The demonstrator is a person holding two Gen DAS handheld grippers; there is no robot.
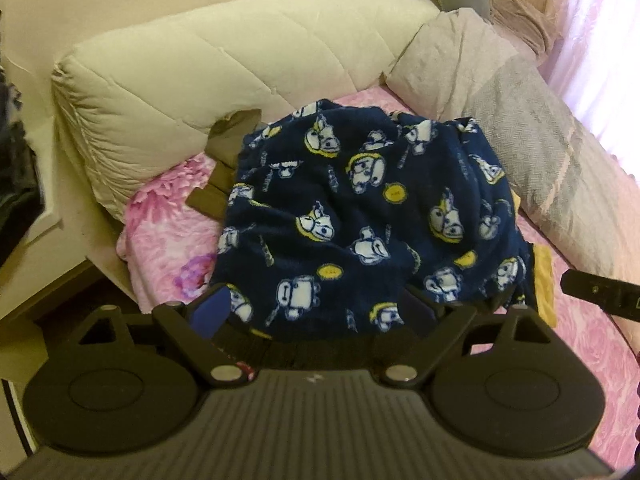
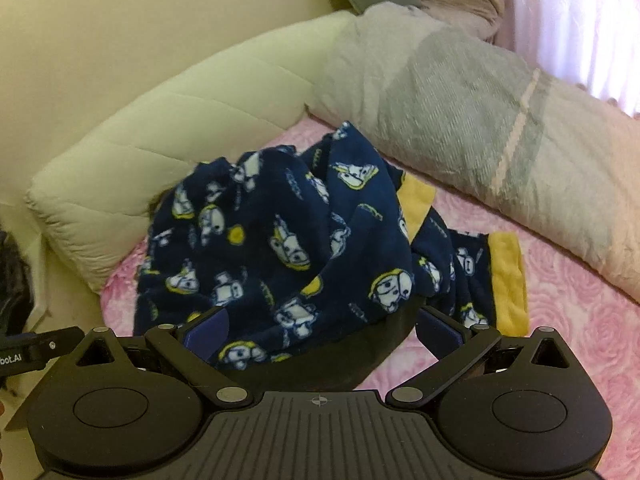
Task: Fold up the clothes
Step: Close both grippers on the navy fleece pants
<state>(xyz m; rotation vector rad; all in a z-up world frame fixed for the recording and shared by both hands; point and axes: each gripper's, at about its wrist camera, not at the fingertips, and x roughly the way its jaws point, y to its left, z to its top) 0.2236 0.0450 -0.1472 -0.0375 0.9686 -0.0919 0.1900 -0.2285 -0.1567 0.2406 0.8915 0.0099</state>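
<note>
A navy fleece garment (image 1: 360,216) with white cartoon figures and yellow cuffs lies bunched on the pink bed sheet (image 1: 168,248). My left gripper (image 1: 316,312) is open, its blue pads on either side of the garment's near edge, which drapes between the fingers. In the right wrist view the same garment (image 2: 280,248) is heaped up, a yellow cuff (image 2: 508,280) lying to its right. My right gripper (image 2: 320,332) is open, with the near hem spilling between its fingers. A brown garment (image 1: 224,160) shows from under the left side.
A cream quilted pillow (image 1: 192,76) lies against the headboard at the far left. A grey and beige rolled duvet (image 2: 480,128) runs along the far right, by a pink curtain (image 2: 580,20). The other gripper's tip (image 1: 600,292) shows at the right edge.
</note>
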